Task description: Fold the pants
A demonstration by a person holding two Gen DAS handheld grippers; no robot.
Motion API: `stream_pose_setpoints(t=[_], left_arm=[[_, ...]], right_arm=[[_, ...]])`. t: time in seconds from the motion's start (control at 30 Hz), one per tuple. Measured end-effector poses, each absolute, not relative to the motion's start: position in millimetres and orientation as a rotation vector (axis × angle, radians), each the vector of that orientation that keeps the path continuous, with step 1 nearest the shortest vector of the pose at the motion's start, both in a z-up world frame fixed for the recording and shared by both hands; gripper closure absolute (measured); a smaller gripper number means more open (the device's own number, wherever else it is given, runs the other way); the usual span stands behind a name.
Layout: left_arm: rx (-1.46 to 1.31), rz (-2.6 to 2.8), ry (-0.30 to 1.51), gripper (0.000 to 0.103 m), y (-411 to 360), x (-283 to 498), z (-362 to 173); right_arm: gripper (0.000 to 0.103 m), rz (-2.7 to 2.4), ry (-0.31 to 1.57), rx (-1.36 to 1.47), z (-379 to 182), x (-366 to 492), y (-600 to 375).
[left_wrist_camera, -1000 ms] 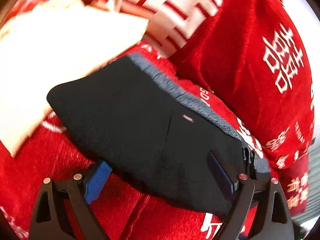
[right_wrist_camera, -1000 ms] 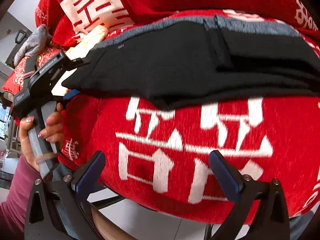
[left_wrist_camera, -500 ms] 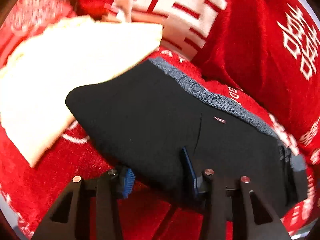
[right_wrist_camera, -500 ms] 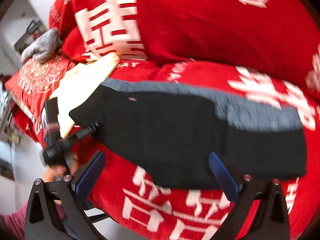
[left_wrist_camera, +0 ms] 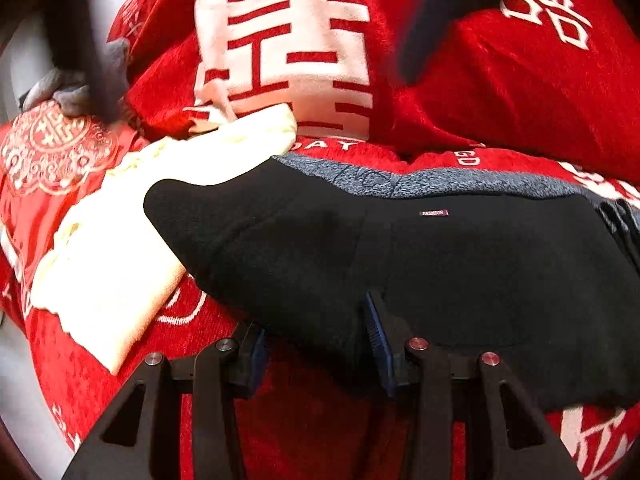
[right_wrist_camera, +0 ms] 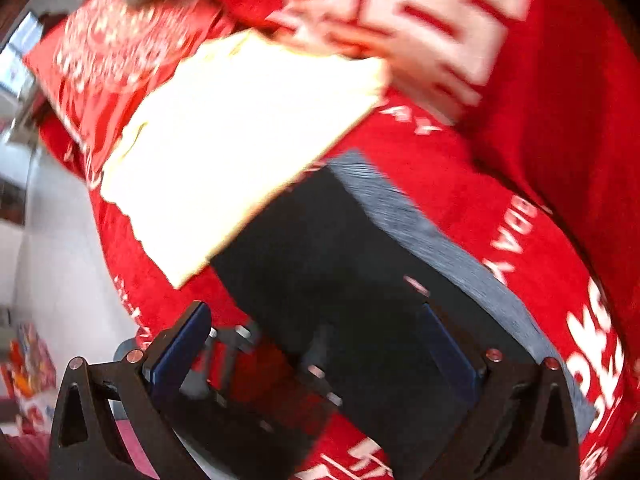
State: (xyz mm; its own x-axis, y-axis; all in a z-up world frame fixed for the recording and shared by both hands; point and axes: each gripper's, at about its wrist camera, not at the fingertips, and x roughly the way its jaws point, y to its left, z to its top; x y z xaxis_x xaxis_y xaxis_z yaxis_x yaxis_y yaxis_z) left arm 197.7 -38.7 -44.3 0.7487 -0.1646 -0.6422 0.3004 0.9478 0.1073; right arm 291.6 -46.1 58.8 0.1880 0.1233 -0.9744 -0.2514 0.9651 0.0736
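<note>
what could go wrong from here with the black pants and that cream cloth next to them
The left hand-held gripper pinches only the near edge of the black pants, so layers may slip and the fold open. The pants' corner overlaps the cream cloth, which could drag along. The right hand-held gripper is open, bracing nothing.

The right wrist view was smeared by motion, so the white lettering on the red blanket (right_wrist_camera: 500, 184) could not be read. In the left wrist view, the black pants (left_wrist_camera: 440, 264) ran off the right edge, and their near hem hid the left gripper's (left_wrist_camera: 316, 344) fingertips. A dark blurred shape (left_wrist_camera: 436, 20) crossed the top, unidentifiable.
</note>
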Motion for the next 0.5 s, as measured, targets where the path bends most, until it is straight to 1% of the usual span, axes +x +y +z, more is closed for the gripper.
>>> stream_pose_setpoints(t=[0.17, 0.3, 0.37, 0.4, 0.43, 0.47, 0.5], left_arm=[[0.166, -0.296, 0.695, 0.058, -31, 201, -45], [0.168, -0.3, 0.692, 0.058, -32, 200, -45], [0.172, -0.299, 0.688, 0.058, -33, 199, -44], [0.171, -0.297, 0.686, 0.058, -33, 199, -44], [0.174, -0.301, 0.685, 0.058, -33, 198, -43], [0.176, -0.308, 0.683, 0.058, -34, 197, -43], [0.175, -0.314, 0.679, 0.058, -34, 196, -42]], right_arm=[[0.0, 0.293, 1.487, -0.273, 21, 315, 0], [0.0, 0.257, 1.55, -0.327, 1, 329, 10], [0.003, 0.241, 1.599, -0.355, -6, 334, 9], [0.012, 0.233, 1.629, -0.349, -10, 336, 6], [0.035, 0.228, 1.649, -0.338, -11, 338, 3], [0.05, 0.235, 1.665, -0.309, -12, 338, 0], [0.07, 0.245, 1.666, -0.28, -10, 337, -3]])
